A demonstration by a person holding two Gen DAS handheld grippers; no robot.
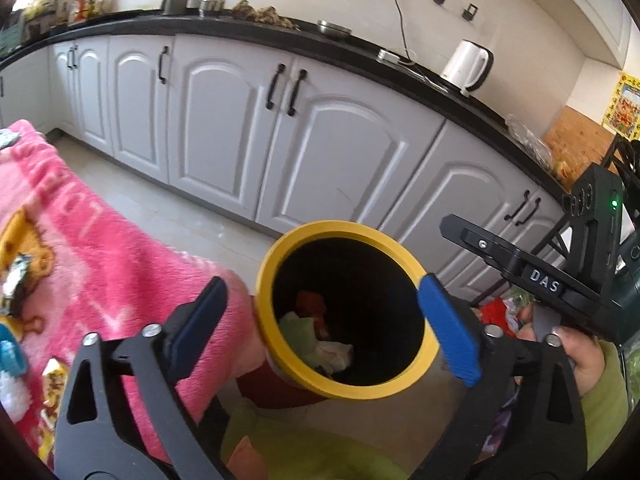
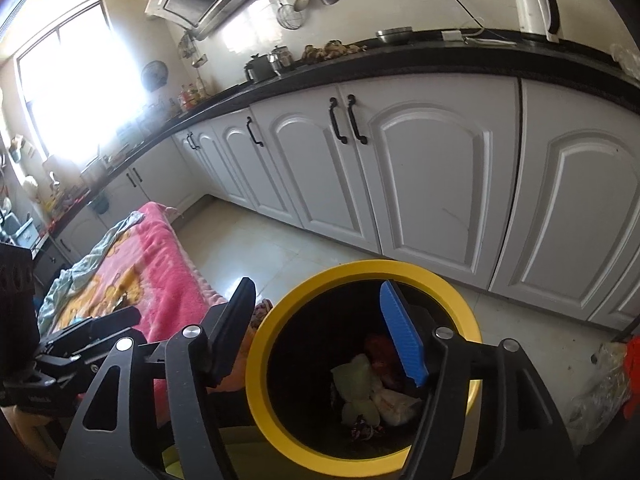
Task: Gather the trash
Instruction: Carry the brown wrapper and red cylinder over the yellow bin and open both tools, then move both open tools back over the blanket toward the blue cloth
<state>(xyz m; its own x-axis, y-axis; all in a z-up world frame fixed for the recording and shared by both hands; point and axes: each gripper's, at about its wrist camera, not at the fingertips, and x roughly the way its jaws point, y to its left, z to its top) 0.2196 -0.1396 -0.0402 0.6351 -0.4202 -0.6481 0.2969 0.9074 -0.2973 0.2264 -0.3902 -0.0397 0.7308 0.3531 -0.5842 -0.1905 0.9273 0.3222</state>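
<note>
A black bin with a yellow rim (image 1: 340, 228) stands on the floor beside a pink blanket (image 1: 100, 248). Inside it lie crumpled green, red and white scraps (image 1: 308, 332). My left gripper (image 1: 322, 282) hovers over the bin's mouth, open wide with nothing between its blue pads. In the right wrist view the same bin rim (image 2: 256, 360) sits just below my right gripper (image 2: 316, 286). That gripper is open and empty, its blue pad (image 2: 400, 332) over the opening above the scraps (image 2: 356, 376). Wrappers (image 1: 52, 380) lie on the blanket at the far left.
White cabinet doors (image 1: 332, 152) under a black counter (image 1: 360, 46) run behind the bin, with pale floor tiles (image 2: 260, 256) between. A white kettle (image 1: 466, 66) stands on the counter. A clear plastic bag (image 2: 600, 380) lies on the floor at right. A hand in a green sleeve (image 1: 584, 356) shows right.
</note>
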